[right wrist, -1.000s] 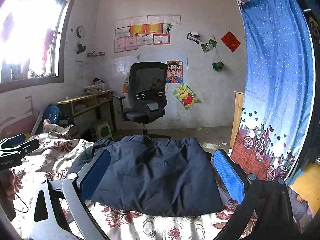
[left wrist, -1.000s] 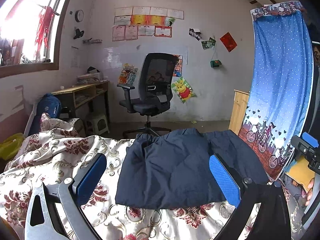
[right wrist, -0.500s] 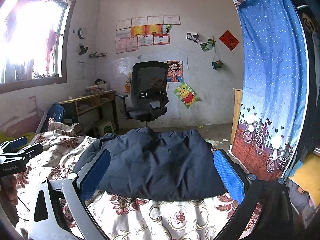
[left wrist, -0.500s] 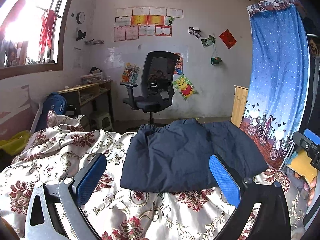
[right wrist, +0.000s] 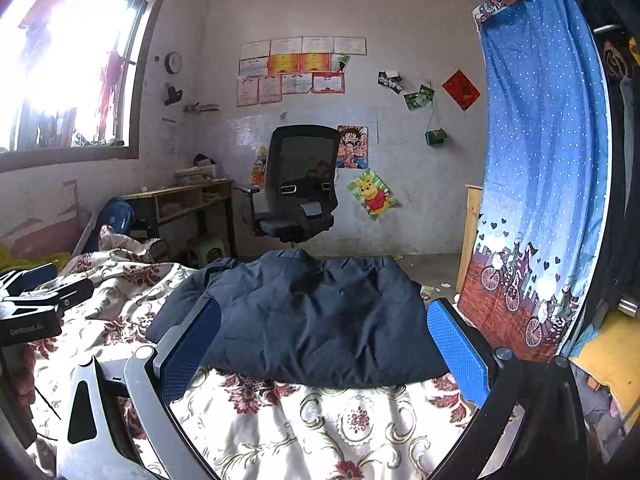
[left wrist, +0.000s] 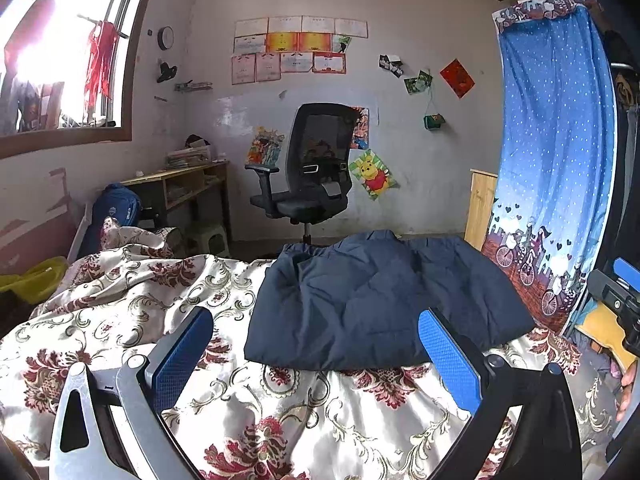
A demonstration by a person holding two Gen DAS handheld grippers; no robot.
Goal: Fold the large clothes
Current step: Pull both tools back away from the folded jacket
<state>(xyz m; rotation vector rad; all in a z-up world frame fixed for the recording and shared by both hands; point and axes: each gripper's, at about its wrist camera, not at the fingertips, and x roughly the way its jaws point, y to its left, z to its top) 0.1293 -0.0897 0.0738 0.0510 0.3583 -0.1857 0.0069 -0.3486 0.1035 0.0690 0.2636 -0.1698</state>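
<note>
Both tongs were spread, empty: left gripper (left wrist: 316, 354), right gripper (right wrist: 324, 346); navy garment (right wrist: 316, 316) looked folded; best to pinch near edge corners evenly.

Bright window (left wrist: 60, 68), office chair (left wrist: 312, 176), blue curtain (left wrist: 556, 152).

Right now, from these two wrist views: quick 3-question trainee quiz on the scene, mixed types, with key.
1. True or false: the left gripper grips the navy garment.
2. The garment lies on: A) office chair B) floral bedspread C) desk
3. Fill in: the right gripper has its fingers ____.

Key: 1 false, both grippers hold nothing; 2 B; 3 open.
</note>
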